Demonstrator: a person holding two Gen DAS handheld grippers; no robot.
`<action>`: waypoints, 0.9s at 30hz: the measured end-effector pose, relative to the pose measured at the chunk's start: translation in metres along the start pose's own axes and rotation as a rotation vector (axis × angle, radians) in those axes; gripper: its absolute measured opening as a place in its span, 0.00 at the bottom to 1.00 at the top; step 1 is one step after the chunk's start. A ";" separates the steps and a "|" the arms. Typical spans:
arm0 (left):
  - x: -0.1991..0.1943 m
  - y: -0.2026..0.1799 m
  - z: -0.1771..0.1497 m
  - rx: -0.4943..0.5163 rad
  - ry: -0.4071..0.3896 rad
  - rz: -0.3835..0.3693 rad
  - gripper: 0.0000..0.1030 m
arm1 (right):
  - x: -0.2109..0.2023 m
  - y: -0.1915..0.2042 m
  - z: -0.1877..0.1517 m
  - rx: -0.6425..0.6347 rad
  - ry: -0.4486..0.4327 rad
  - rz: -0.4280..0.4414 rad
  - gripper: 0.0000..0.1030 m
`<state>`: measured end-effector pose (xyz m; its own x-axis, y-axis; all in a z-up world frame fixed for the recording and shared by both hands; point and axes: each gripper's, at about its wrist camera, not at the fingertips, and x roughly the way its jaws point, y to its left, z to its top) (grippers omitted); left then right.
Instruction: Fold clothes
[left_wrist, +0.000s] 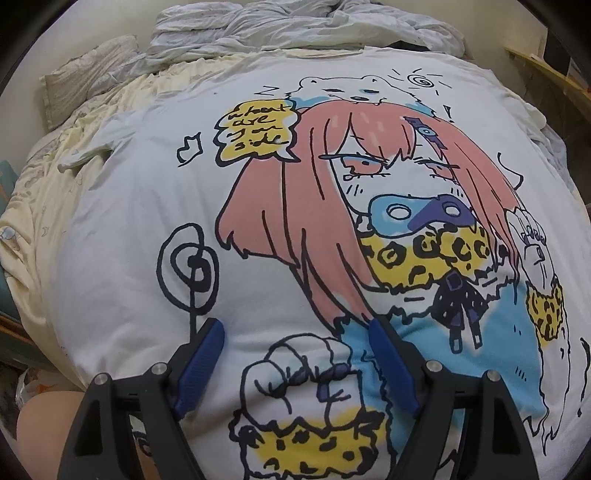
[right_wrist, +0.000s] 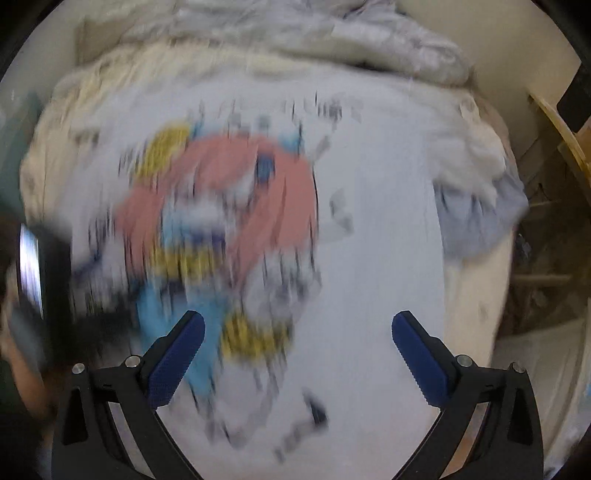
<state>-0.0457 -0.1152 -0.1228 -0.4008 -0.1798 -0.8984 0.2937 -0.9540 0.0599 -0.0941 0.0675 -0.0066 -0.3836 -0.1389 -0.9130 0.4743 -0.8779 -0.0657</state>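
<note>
The white printed T-shirt (left_wrist: 122, 236) lies spread flat, print up, across the cream bedsheet (left_wrist: 33, 206), and both the left gripper (left_wrist: 297, 326) and the right gripper (right_wrist: 297, 319) hover over its near part with jaws spread wide, holding nothing. The right wrist view is smeared with motion blur, so a hurried pinch on that side may catch only the top layer or miss the hem. A fold could then drag the shirt askew toward the crumpled grey bedding (left_wrist: 295, 27) at the far end.

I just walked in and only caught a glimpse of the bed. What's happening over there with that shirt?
A person with a gripper in each hand is about to fold a white T-shirt printed with a pink-haired cartoon girl, spread print-up on a bed. The left gripper and right gripper both hover over the shirt with jaws open, holding nothing. No fold shows yet. The right view is motion-blurred. A rumpled grey blanket lies beyond the shirt.
</note>
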 end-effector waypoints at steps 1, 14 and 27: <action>-0.001 0.000 0.000 0.002 0.005 -0.004 0.79 | 0.008 -0.008 0.019 0.023 -0.010 0.007 0.99; -0.026 0.007 -0.030 0.075 0.220 -0.134 0.79 | 0.153 -0.018 0.058 0.128 0.170 -0.034 0.99; -0.063 -0.019 0.059 0.034 -0.039 -0.229 0.79 | 0.088 -0.020 -0.068 0.040 0.181 0.048 1.00</action>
<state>-0.0768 -0.0999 -0.0414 -0.4873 0.0341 -0.8726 0.1620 -0.9784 -0.1287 -0.0838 0.1034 -0.1133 -0.2106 -0.0998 -0.9725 0.4552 -0.8903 -0.0073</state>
